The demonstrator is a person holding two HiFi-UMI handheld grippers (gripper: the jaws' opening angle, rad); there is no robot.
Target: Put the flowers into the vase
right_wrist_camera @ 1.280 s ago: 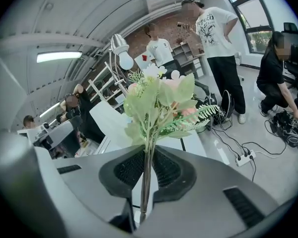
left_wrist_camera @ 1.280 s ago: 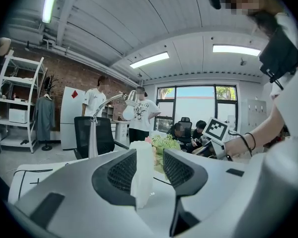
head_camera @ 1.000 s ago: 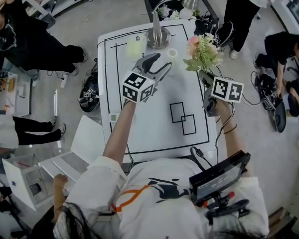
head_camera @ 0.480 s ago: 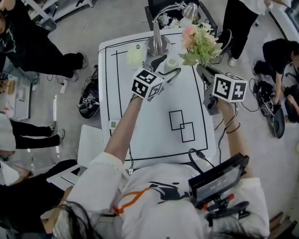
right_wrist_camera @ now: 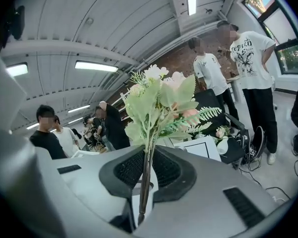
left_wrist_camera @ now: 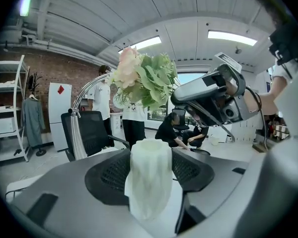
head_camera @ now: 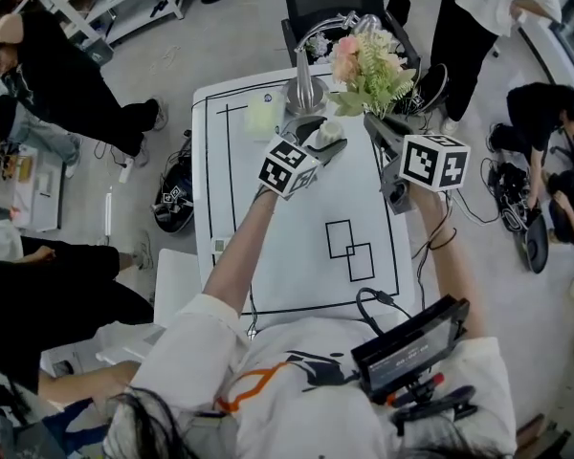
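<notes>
Right gripper (right_wrist_camera: 148, 171) on flowers (head_camera: 368, 65) (by stems)

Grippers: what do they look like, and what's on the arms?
The left gripper and right gripper are grey with dark ribbed fingers. Each carries a white cube of black square markers. The sleeves are short and white, and a dark band circles the right wrist.

Vase (left_wrist_camera: 149, 177) is at the table's (head_camera: 297, 285) far end, just in front of the lamp (head_camera: 306, 89). Flowers (head_camera: 368, 65) are above it, stems in the right gripper (head_camera: 371, 122) on its right.
</notes>
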